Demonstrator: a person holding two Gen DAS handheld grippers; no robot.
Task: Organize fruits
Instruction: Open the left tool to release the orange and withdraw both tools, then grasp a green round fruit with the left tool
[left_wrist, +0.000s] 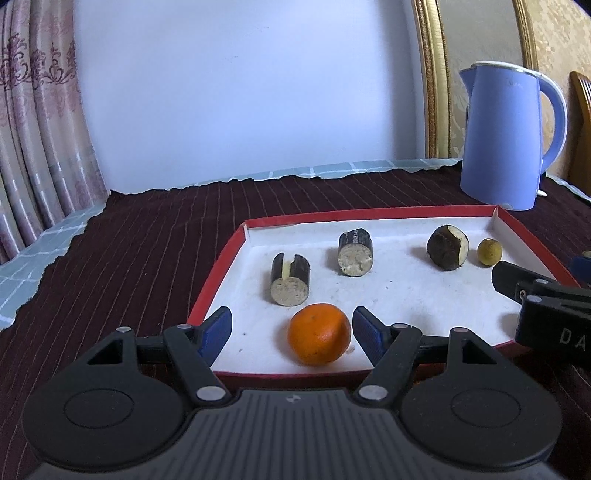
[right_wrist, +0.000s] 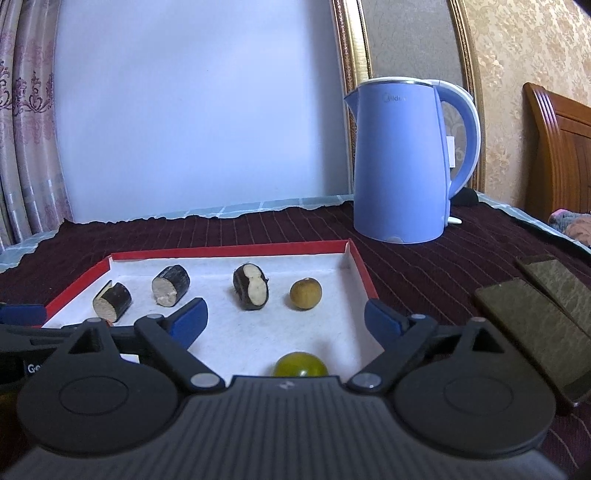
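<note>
A red-rimmed white tray (left_wrist: 218, 280) lies on the dark cloth. In it an orange (left_wrist: 319, 334) sits near the front edge, between the blue pads of my left gripper (left_wrist: 291, 326), which is open and not touching it. Behind stand two dark cane pieces (left_wrist: 290, 280) (left_wrist: 355, 253), a dark peeled fruit (left_wrist: 447, 247) and a small yellow-brown fruit (left_wrist: 489, 252). My right gripper (right_wrist: 284, 317) is open wide over the tray's right part (right_wrist: 358, 266). A green round fruit (right_wrist: 301, 364) lies between its fingers, close to its body, untouched.
A blue electric kettle (right_wrist: 402, 158) stands behind the tray's right corner. Two dark phones (right_wrist: 535, 325) lie on the cloth to the right. One of the right gripper's fingers (left_wrist: 517, 280) reaches into the left wrist view from the right. A curtain and wall lie behind.
</note>
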